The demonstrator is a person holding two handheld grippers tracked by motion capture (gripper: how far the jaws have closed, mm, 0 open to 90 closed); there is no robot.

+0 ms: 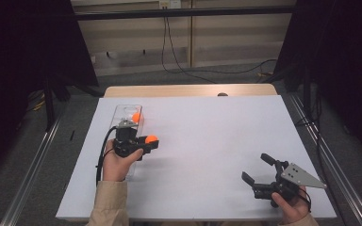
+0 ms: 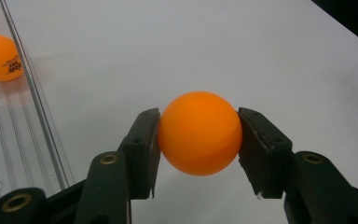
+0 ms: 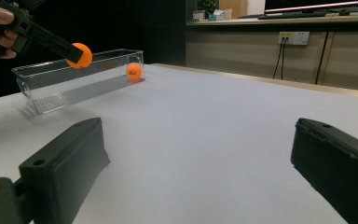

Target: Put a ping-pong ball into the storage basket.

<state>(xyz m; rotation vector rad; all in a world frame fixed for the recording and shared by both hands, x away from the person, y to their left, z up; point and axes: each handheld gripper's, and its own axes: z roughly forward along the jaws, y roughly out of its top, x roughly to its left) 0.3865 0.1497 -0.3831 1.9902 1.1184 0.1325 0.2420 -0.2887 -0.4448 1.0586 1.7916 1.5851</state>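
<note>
I am squeezing an orange ball (image 2: 199, 133) between the two black jaws of my left gripper (image 1: 150, 141), and it is hanging in the air just beside the clear box (image 1: 120, 114). A second orange ball (image 1: 136, 117) is lying inside that box, past the gripper. My right gripper (image 1: 257, 170) is waiting far away, jaws wide apart, holding nothing.

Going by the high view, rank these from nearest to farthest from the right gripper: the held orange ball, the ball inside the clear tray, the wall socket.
1. Held orange ball, in the left gripper, mid-left.
2. Ball in the clear tray, farther back and left.
3. Wall socket, top of the view, beyond the table.
</note>
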